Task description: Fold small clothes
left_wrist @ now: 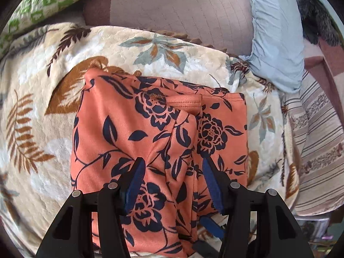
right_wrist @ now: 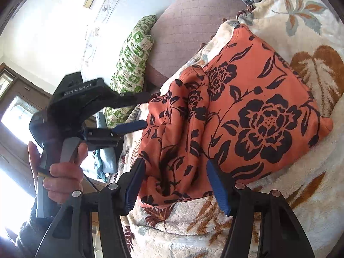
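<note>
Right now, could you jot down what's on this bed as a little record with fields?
garment: orange cloth with dark flowers, folded into a rough rectangle
lies on: cream blanket with leaf print
behind it: brown cushion, green checked pillow, pale blue pillow
left gripper: jaws apart above the cloth, nothing held
right gripper: jaws apart at the cloth's loose edge, nothing held
</note>
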Demonstrator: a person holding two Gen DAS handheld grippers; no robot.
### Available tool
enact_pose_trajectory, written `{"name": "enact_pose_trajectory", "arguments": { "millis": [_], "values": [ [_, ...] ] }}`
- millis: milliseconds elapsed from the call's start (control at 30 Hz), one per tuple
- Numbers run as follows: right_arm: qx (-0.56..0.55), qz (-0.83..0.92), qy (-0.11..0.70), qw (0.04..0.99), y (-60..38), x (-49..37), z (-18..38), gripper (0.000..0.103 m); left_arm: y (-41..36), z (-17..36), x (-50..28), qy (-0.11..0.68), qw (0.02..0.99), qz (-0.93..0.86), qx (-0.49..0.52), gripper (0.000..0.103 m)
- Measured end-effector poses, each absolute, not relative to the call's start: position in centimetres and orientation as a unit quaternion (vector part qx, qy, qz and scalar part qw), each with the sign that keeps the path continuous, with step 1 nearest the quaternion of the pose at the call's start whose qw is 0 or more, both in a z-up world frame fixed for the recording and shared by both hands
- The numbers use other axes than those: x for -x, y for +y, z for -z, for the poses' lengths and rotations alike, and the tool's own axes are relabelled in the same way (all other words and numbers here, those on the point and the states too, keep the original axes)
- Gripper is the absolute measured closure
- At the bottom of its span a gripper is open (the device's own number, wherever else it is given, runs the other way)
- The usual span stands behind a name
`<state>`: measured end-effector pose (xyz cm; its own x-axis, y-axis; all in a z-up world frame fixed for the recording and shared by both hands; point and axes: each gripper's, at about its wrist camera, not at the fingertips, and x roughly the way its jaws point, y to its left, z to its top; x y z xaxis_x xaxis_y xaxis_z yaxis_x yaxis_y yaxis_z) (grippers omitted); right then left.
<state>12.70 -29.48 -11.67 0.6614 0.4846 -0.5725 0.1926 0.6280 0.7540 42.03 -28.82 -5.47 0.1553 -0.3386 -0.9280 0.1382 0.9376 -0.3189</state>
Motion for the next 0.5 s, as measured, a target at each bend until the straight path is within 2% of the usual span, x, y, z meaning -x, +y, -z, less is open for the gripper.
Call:
{"name": "enact_pose_trajectory", "arguments": {
  "millis": [200, 233, 367, 433, 467, 500],
  "values": [
    [-0.442, -0.147, 0.419, 0.78, -28.0, -13.8, 13.1, 0.038, -33.3, 8.1, -43.7, 0.663, 0.739, 0.12, 0.017, 0.052],
    [-0.441, -0.148, 0.421, 0.779, -27.8, -13.8, 13.2, 0.038, -33.9, 8.8, -43.9, 0.665, 0.738, 0.112, 0.003, 0.06],
    [-0.431, -0.148, 0.417, 0.786, -27.5, -13.9, 13.6, 0.039, -35.0, 9.7, -43.9, 0.654, 0.749, 0.103, -0.021, 0.081],
    [-0.41, -0.146, 0.414, 0.8, -27.2, -14.4, 13.4, 0.051, -35.1, 9.5, -43.7, 0.645, 0.757, 0.104, -0.016, 0.089],
    [-0.402, -0.149, 0.414, 0.803, -26.9, -14.3, 13.1, 0.076, -35.1, 9.2, -43.5, 0.642, 0.76, 0.102, -0.012, 0.09],
    [-0.398, -0.152, 0.411, 0.806, -26.9, -14.3, 12.8, 0.087, -35.0, 9.0, -43.3, 0.638, 0.763, 0.105, -0.006, 0.09]
  ]
}}
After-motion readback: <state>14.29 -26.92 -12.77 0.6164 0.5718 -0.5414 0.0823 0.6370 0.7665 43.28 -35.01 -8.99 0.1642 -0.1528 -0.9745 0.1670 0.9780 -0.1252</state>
